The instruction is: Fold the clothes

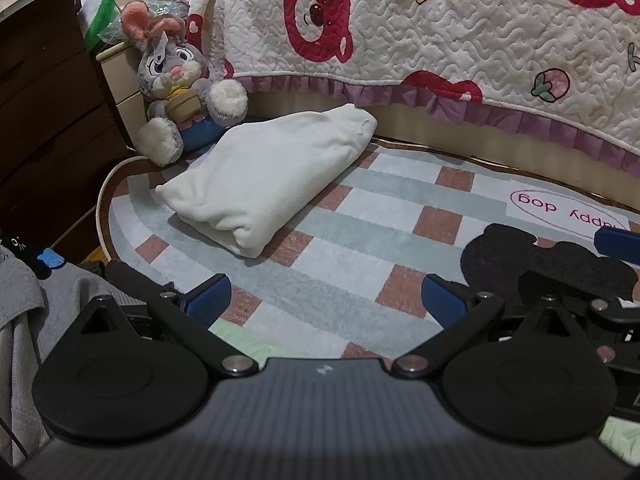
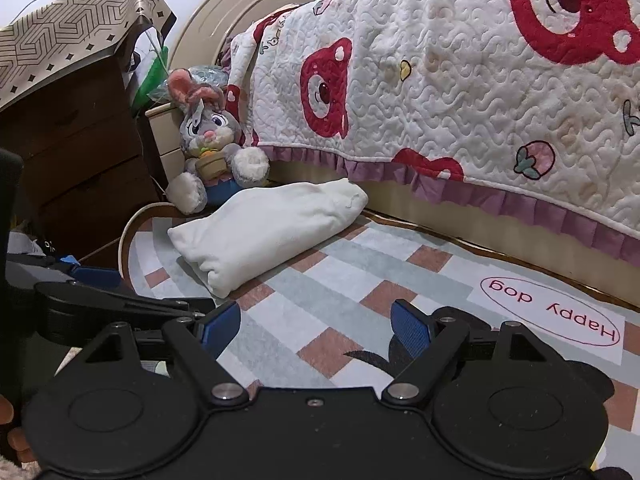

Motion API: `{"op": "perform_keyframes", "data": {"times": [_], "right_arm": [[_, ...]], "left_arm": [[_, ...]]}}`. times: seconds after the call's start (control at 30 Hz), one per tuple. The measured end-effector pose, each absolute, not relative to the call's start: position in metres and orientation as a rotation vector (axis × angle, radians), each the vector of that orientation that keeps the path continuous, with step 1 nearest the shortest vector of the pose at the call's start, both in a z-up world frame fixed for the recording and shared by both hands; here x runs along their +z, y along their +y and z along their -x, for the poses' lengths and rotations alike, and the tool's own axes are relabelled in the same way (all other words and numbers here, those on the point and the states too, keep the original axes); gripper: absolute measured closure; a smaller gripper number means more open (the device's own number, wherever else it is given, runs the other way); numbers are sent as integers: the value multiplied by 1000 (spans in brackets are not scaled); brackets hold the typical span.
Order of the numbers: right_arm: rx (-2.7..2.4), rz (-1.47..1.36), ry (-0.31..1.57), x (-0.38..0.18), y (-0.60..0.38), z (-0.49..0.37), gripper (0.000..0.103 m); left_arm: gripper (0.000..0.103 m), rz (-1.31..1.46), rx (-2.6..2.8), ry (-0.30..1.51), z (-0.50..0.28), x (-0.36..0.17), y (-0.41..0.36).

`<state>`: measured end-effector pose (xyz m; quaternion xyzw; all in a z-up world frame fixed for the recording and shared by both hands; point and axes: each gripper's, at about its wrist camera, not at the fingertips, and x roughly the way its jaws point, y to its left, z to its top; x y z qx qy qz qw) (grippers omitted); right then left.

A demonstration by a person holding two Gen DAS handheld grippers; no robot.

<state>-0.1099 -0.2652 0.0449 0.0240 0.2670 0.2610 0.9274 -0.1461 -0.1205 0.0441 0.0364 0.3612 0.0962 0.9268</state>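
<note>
Two hand-held claws hover low over a checked rug point(image 1: 360, 216) beside a bed. The left claw point(image 1: 326, 300) has its blue pads spread wide apart, with nothing between them. The right claw point(image 2: 316, 328) is likewise spread apart and holds nothing.

The risks come first. A folded white garment point(image 1: 264, 176) already lies on the rug as a soft, plump bundle; a careless pass of either claw could snag its loose near corner and drag the fold undone. The two claws are close together, the right claw's pad showing just beside the left claw at its right, so they could knock each other while reaching. A pile of grey clothing point(image 1: 24, 320) sits at the left claw's near left, partly out of view; grabbing there blind could catch several layers at once, or only a thin edge that slips from the pads.

As for position: the white garment lies ahead of the left claw and a little to its left, well beyond the pads and not touching them. From the right claw point(image 2: 316, 328) the same garment point(image 2: 268, 232) is ahead and to the left, also apart. Behind it a grey plush rabbit point(image 1: 176, 92) leans by the bed, under a quilt point(image 1: 440, 32) printed with red bears.
</note>
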Motion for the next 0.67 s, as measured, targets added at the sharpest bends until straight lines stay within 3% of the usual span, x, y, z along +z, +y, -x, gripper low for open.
{"op": "perform_keyframes", "data": {"times": [0.67], "right_arm": [[534, -59, 567, 43, -266, 113, 17]], "left_arm": [[0, -94, 202, 745, 149, 45, -122]]}}
